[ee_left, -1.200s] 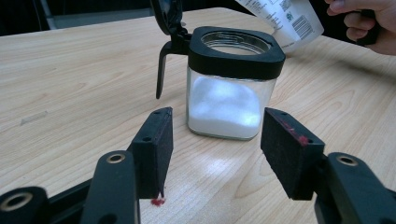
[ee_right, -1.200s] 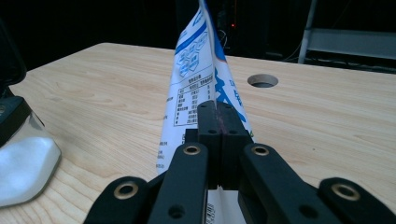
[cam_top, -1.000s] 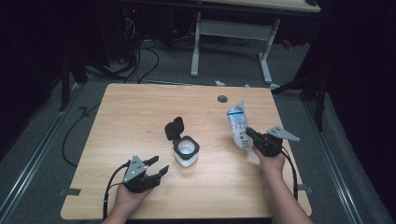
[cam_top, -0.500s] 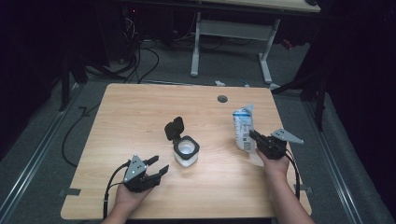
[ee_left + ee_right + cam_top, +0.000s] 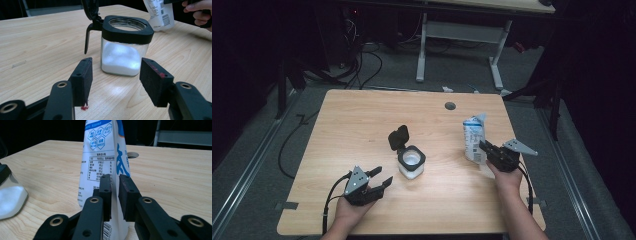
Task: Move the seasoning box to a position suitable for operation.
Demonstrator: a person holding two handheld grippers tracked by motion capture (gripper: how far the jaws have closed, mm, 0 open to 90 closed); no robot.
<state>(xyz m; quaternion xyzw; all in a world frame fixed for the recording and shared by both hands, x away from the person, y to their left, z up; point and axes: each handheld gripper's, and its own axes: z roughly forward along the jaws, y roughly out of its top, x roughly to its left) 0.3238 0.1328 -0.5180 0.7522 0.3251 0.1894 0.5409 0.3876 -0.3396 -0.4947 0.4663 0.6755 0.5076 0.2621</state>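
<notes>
A glass jar [image 5: 412,161] [image 5: 123,53] half full of white powder stands mid-table, its black flip lid [image 5: 398,136] hinged open. My left gripper [image 5: 382,176] [image 5: 115,75] rests open just in front of it, jaws wide and nothing between them. A white and blue pouch [image 5: 473,137] [image 5: 100,152] [image 5: 160,13] stands upright on the table at the right. My right gripper [image 5: 483,147] [image 5: 115,192] has its jaws around the pouch's thin side edge. They have just been opening, and a narrow gap shows beside the pads.
A round cable hole [image 5: 450,106] lies in the wooden table [image 5: 362,115] near its far edge. Beyond the table stand a desk frame [image 5: 459,32] and floor cables [image 5: 362,60]. A strip of tape [image 5: 287,205] marks the near left corner.
The pouch was tilted and held up a second ago; it now stands upright on the table. The right hand came down and right with it, and its jaws have parted slightly. The left gripper kept still.
</notes>
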